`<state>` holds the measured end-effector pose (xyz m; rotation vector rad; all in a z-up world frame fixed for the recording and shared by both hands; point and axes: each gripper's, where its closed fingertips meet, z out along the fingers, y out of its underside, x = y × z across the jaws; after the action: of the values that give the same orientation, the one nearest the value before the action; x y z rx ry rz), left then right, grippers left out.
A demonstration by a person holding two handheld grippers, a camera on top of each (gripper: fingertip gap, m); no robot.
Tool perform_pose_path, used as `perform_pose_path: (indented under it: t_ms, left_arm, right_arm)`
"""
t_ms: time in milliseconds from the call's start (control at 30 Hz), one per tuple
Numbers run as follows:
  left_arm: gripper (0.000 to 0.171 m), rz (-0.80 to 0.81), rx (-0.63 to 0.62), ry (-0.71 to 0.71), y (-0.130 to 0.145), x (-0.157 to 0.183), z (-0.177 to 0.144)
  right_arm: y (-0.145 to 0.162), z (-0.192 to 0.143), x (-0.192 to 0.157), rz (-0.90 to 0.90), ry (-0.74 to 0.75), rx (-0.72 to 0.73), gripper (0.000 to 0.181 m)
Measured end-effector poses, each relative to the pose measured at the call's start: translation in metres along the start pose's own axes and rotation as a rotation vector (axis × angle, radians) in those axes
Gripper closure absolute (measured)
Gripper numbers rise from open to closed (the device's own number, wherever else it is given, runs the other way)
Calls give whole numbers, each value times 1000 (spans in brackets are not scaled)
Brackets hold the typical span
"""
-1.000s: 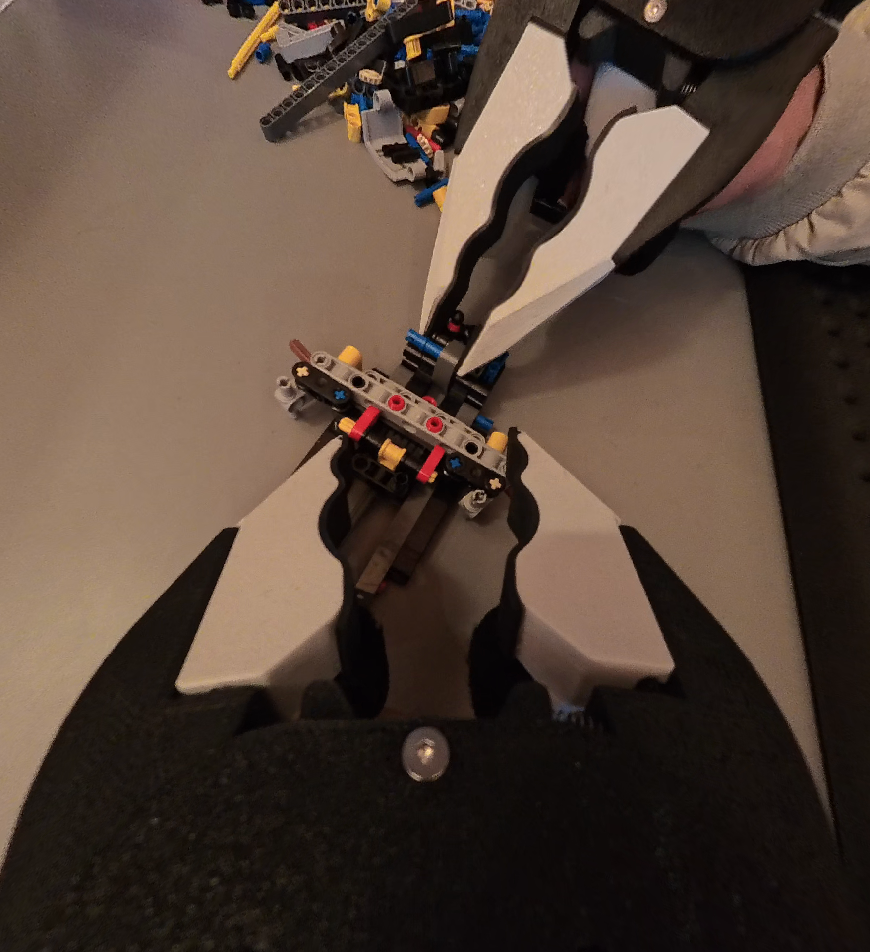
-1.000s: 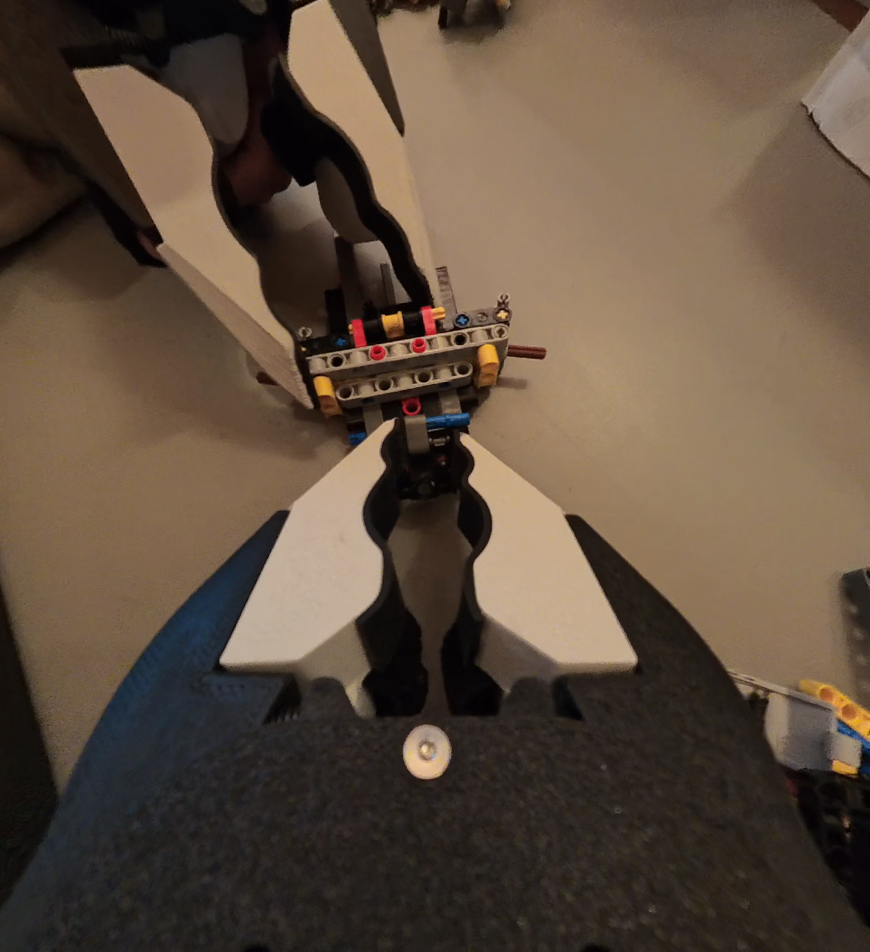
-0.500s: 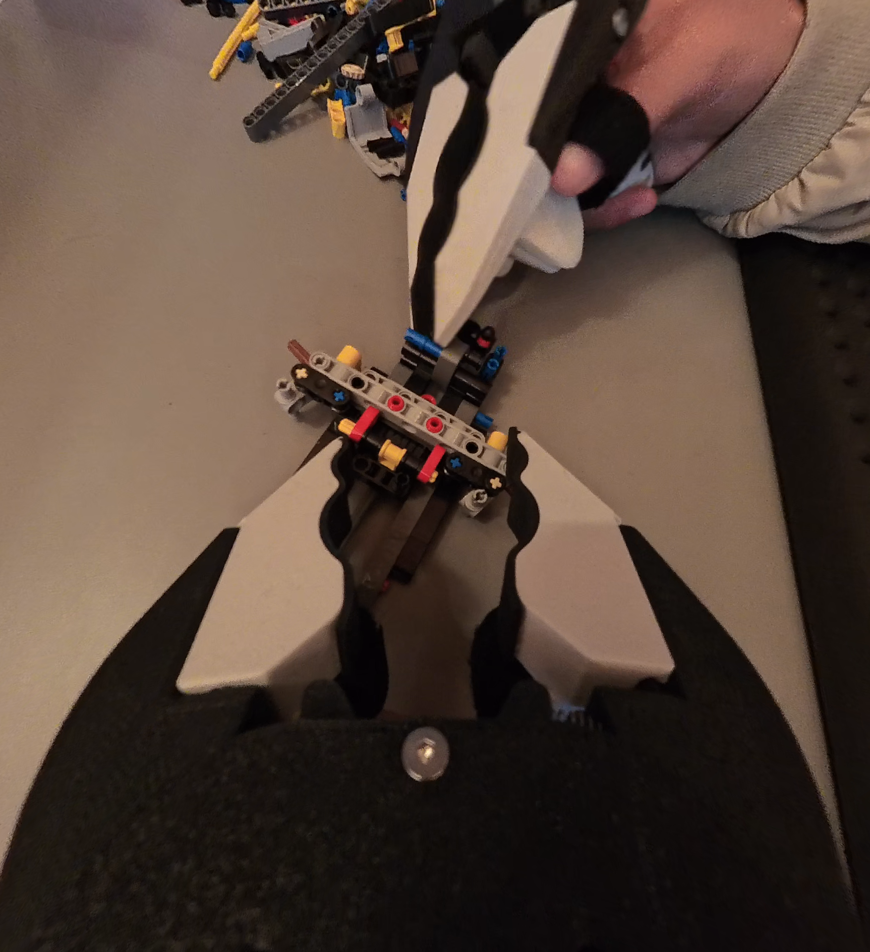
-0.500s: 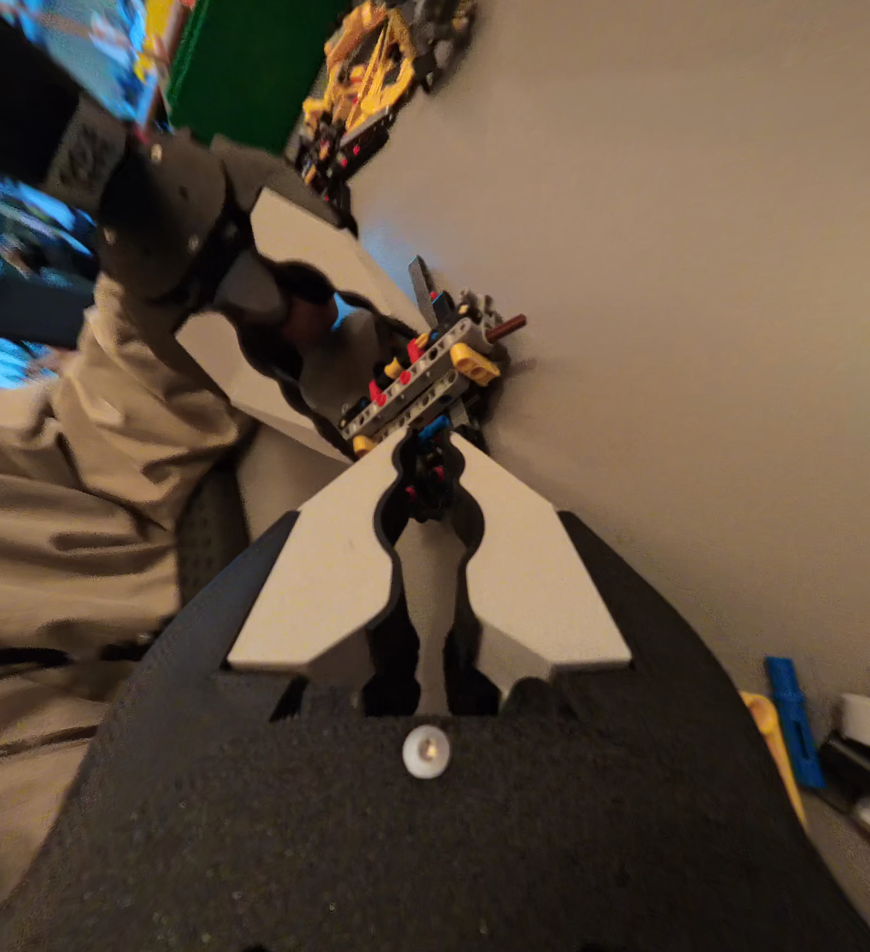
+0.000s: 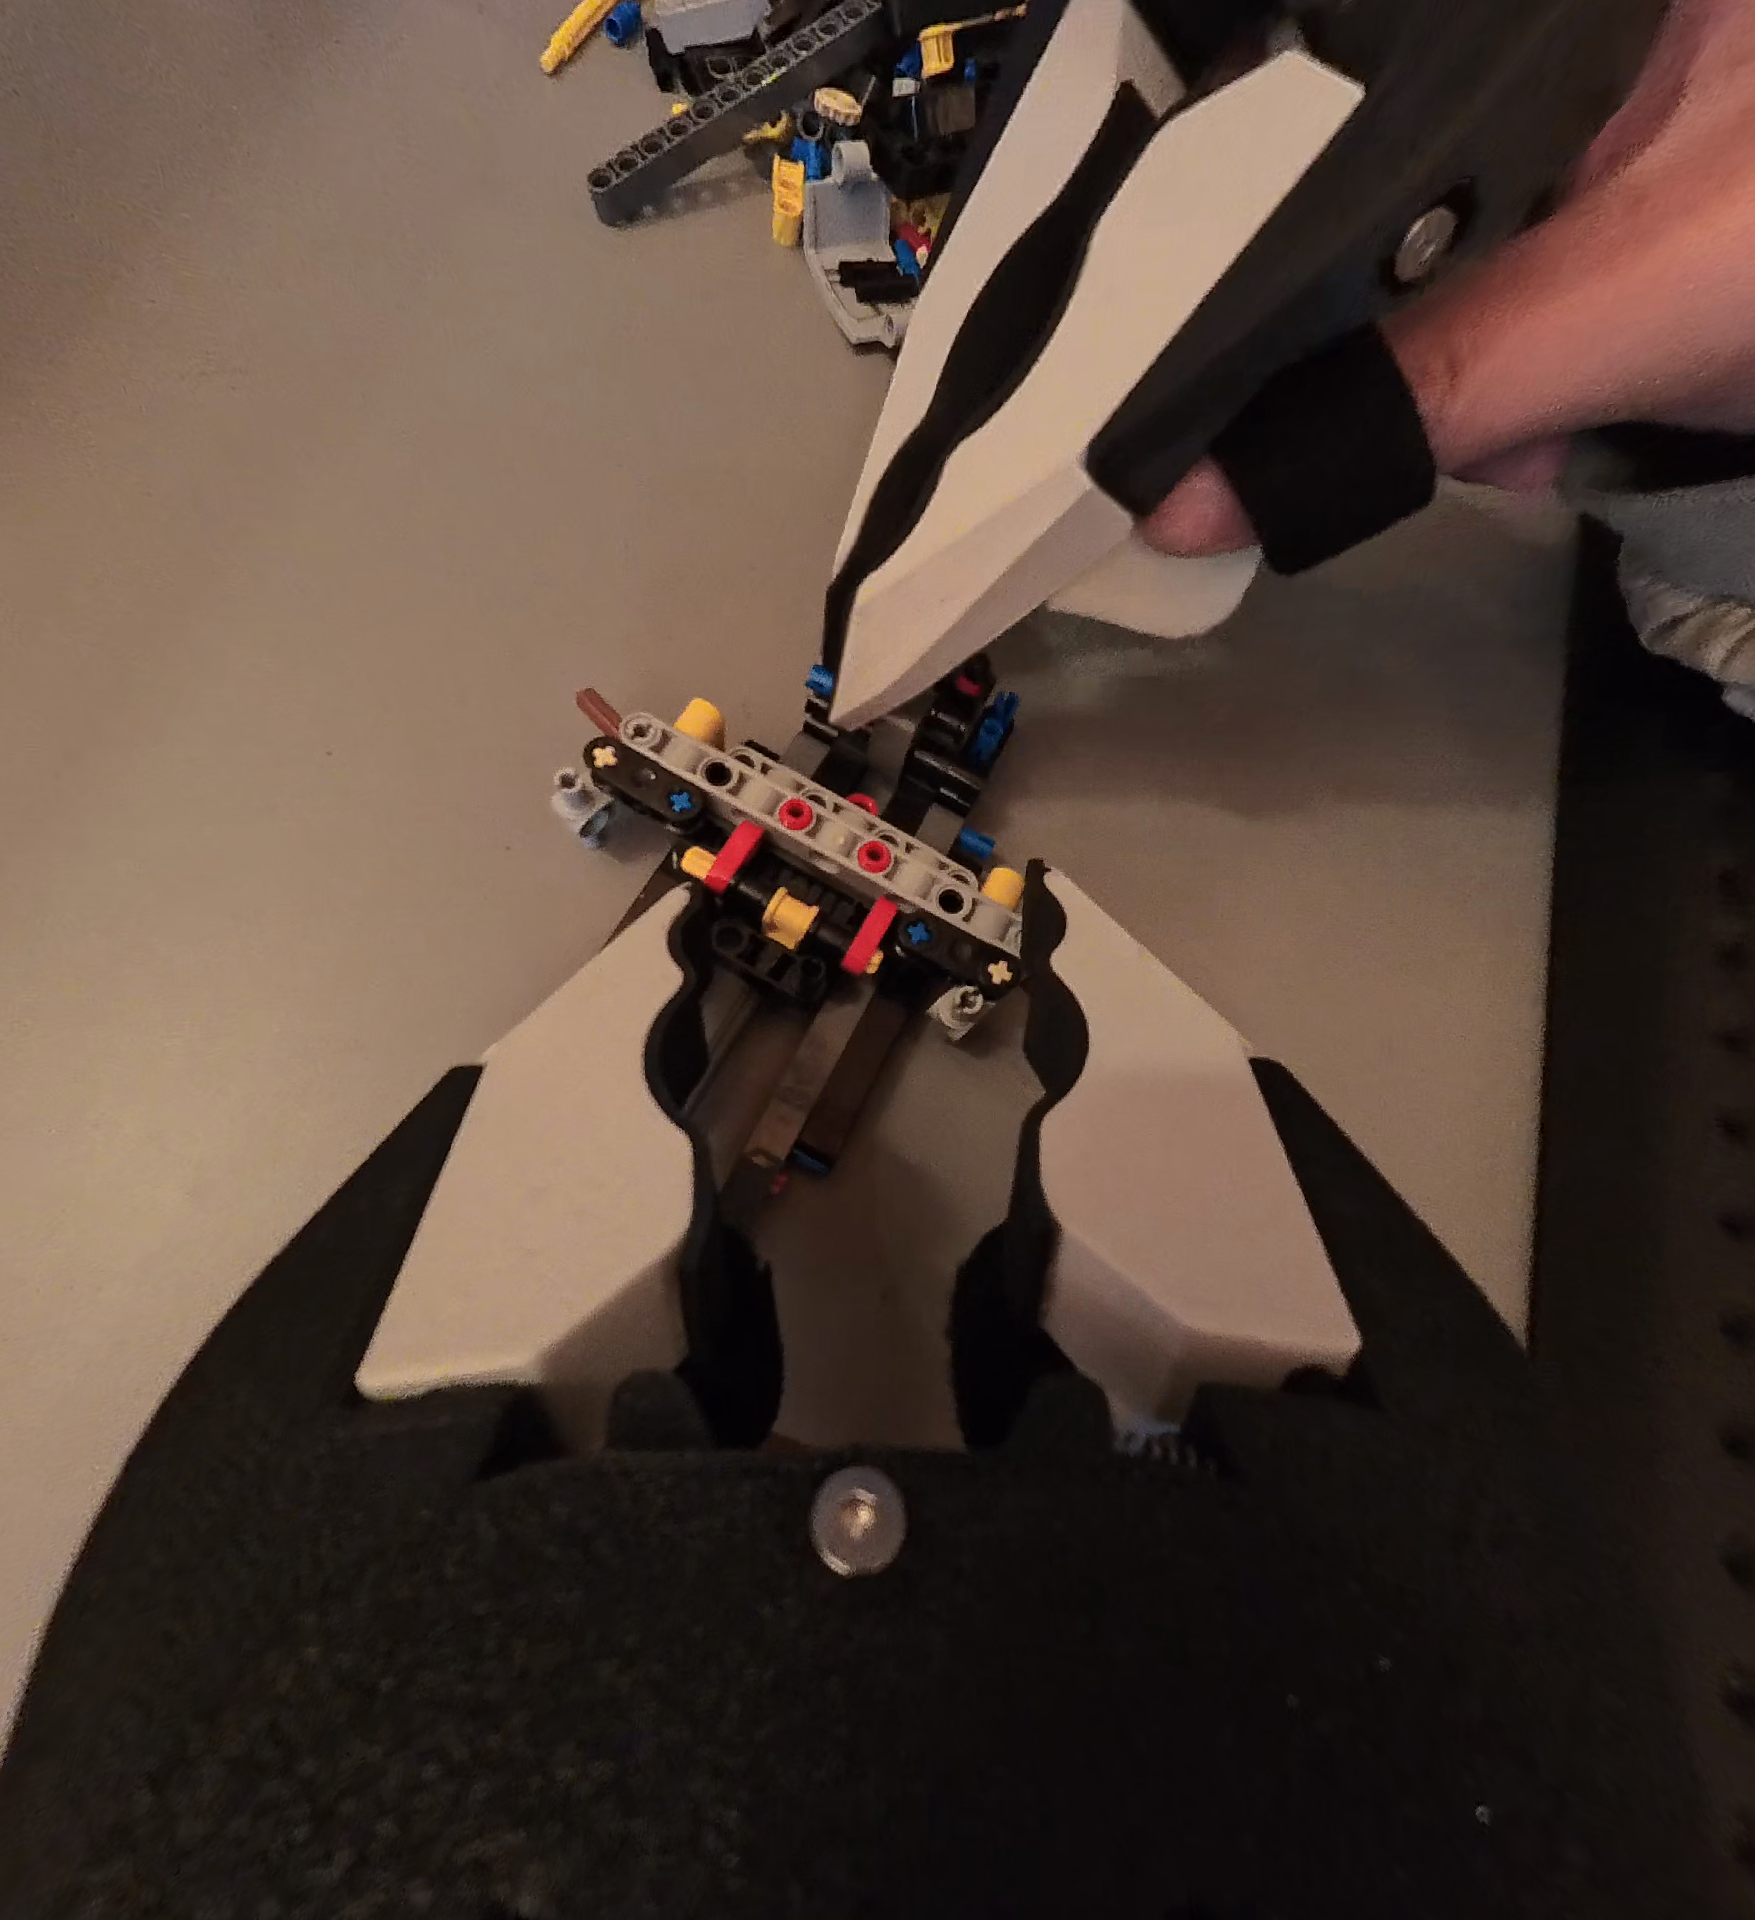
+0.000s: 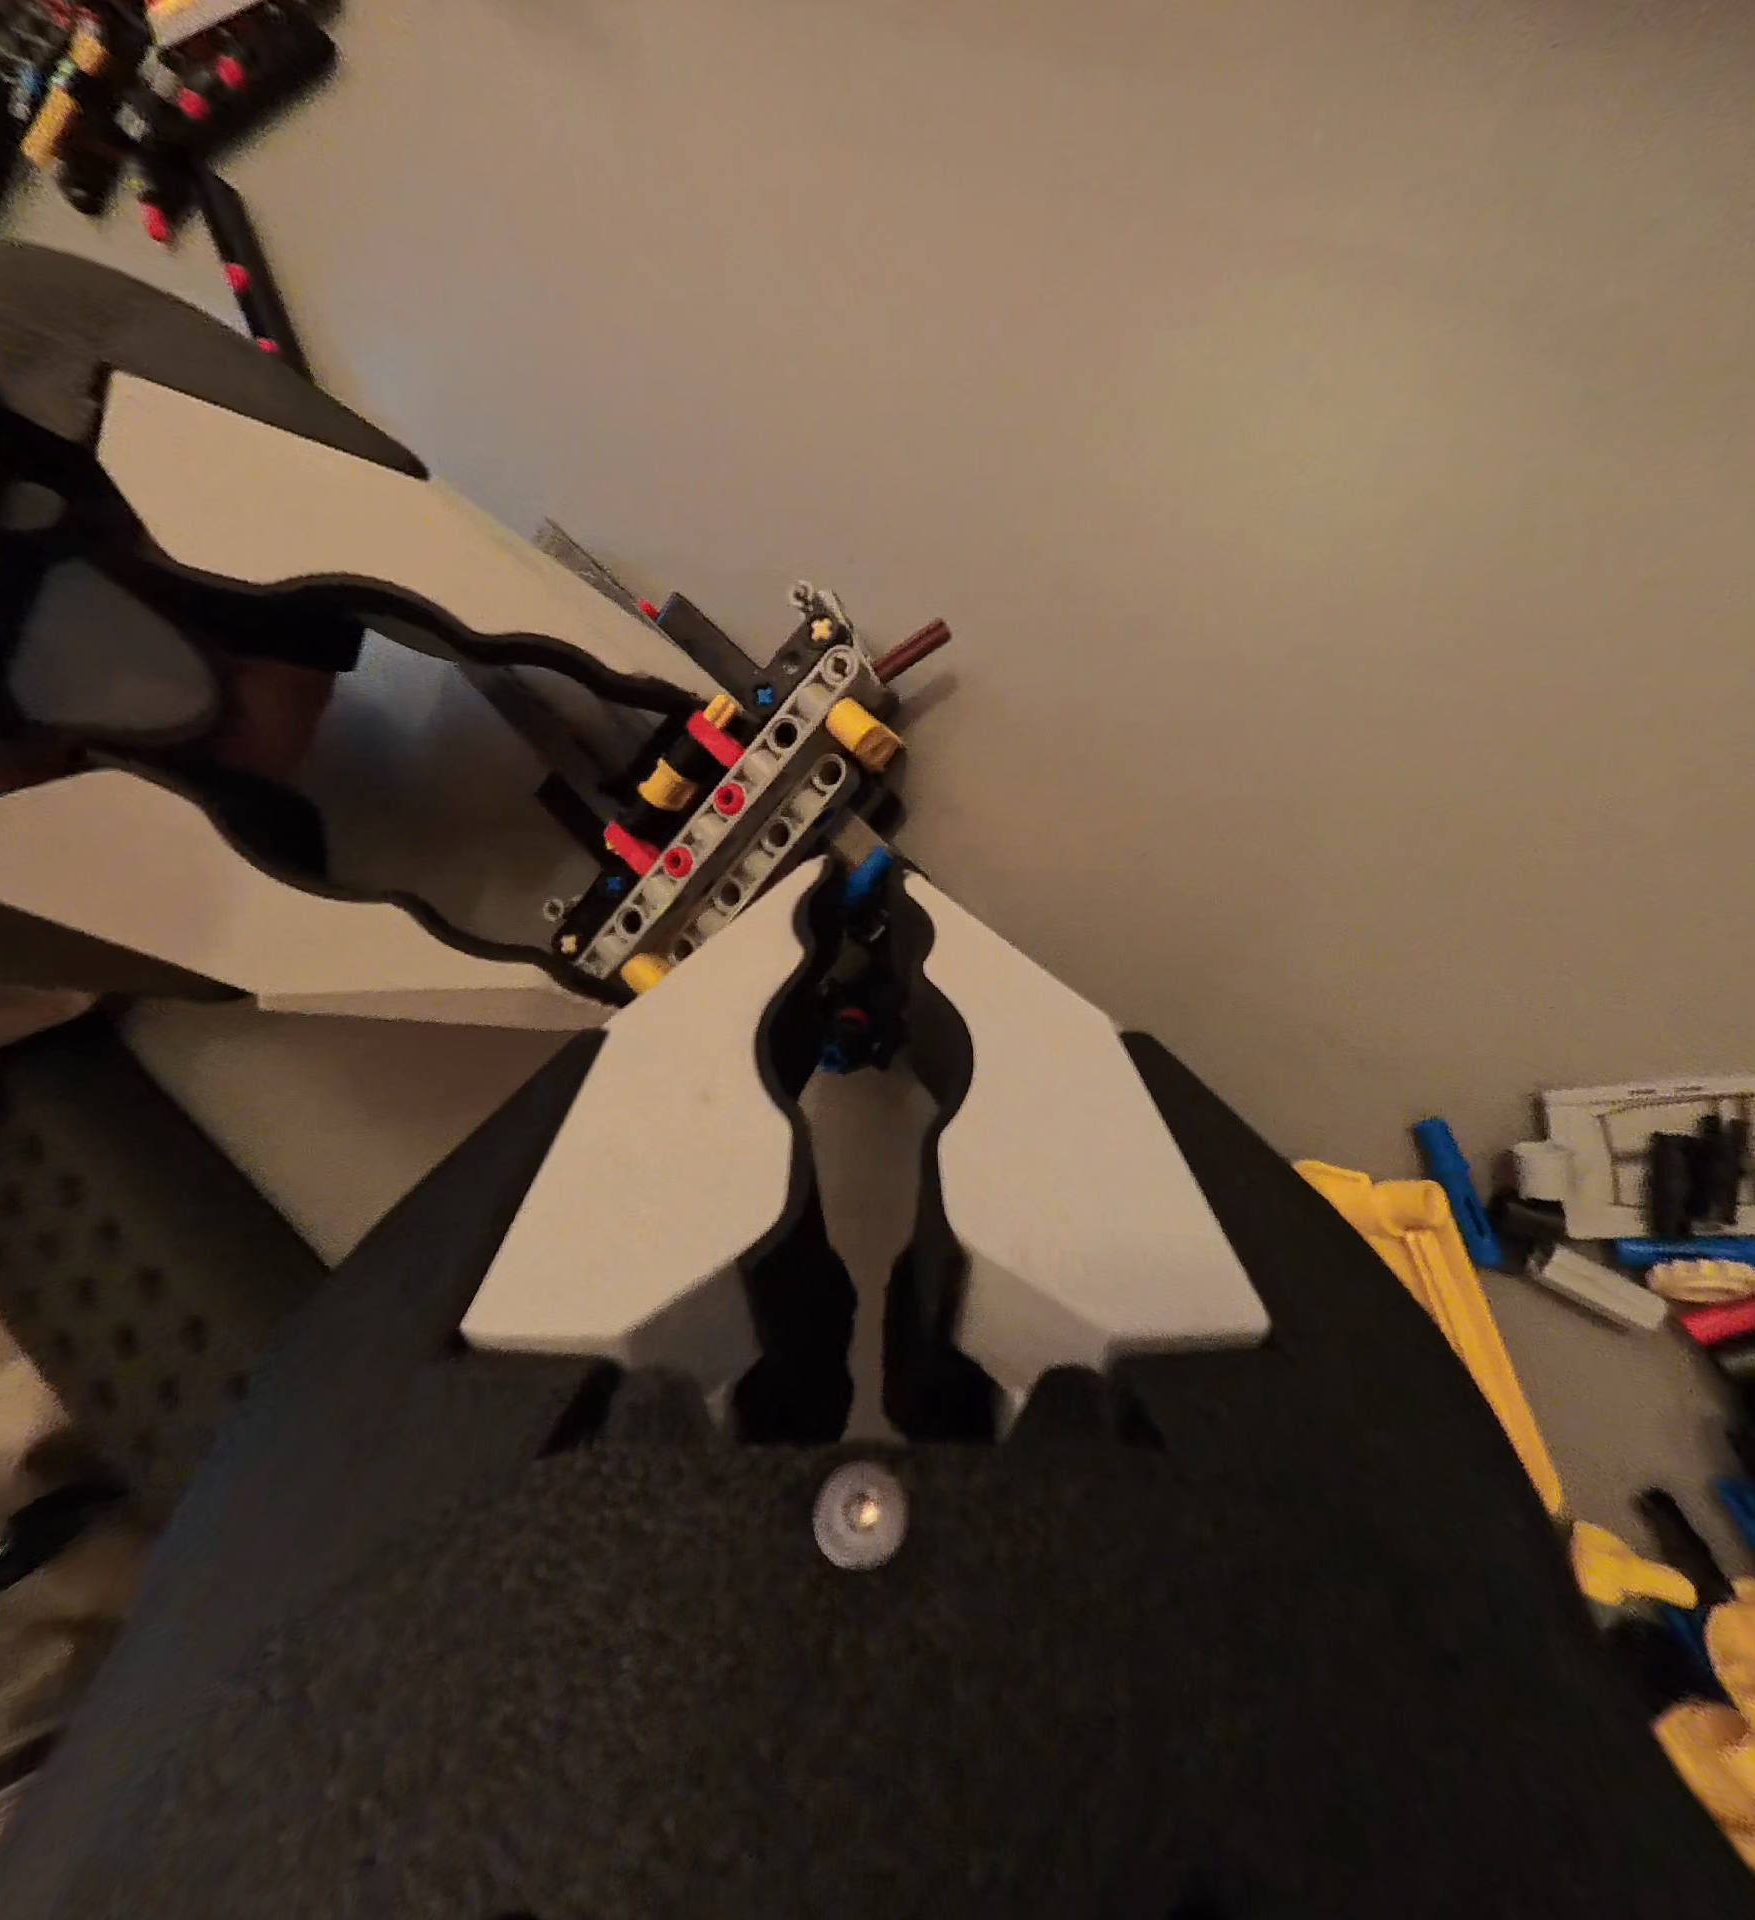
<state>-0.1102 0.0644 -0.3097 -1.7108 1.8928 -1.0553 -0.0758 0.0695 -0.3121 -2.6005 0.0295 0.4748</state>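
Left wrist view: the left gripper (image 5: 857,935) has its jaws spread wide around the near side of a small brick-beam assembly (image 5: 811,842) resting on the grey table (image 5: 229,520). The right-hand fingertip touches the end of the grey perforated beam (image 5: 831,821); contact on the other side cannot be confirmed. The right gripper (image 5: 831,707), held in a hand (image 5: 1631,291), comes in from the upper right, its tips on the assembly's far black bars. A pile of loose parts (image 5: 811,125) lies beyond.

Right wrist view: the right gripper (image 6: 857,894) is closed narrowly on the black part with blue and red pins (image 6: 857,997) at the assembly's (image 6: 738,821) end. The left gripper (image 6: 634,831) flanks the opposite side. Loose yellow and blue parts (image 6: 1631,1351) lie at right.
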Motion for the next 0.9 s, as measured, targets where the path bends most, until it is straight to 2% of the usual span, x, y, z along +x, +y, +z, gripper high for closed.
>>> perform_pose_path:
  t_ms: [67,200,267,300,333,400,467,533,633,700,733,800,900]
  left_arm:
    - [111,33,-15,-31,1,-2,0]
    - [111,24,-4,-84,0,-11,0]
    - [112,30,-8,-37,1,-5,0]
    - [112,49,-14,37,3,10,2]
    - [112,66,-10,53,2,18,5]
    - [112,56,-19,-45,-3,10,9]
    - [112,62,-2,-59,-5,6,10]
    - [112,42,10,-22,-4,6,9]
    - [112,53,14,-5,-3,6,7]
    - [112,50,10,11,-2,7,6]
    - [112,60,9,17,-2,7,6]
    - [112,57,10,36,-2,7,5]
    - [113,56,25,71,-2,8,4]
  right_arm:
    - [-4,0,0,-8,39,4,177]
    - [-16,2,3,43,51,110,178]
    - [-24,2,5,60,47,179,178]
    - [-38,-9,14,69,102,272,177]
    - [-49,-23,24,64,146,323,178]
    - [-68,-47,29,67,115,385,177]
    - [-74,-63,32,53,81,382,177]
    - [-66,-83,53,25,169,355,177]
    - [-12,-106,115,53,354,131,177]
    - [26,-111,146,99,369,-2,176]
    - [37,-110,155,119,344,-33,170]
    - [41,-108,161,86,299,-14,165]
    - [14,-116,149,-59,290,134,154]
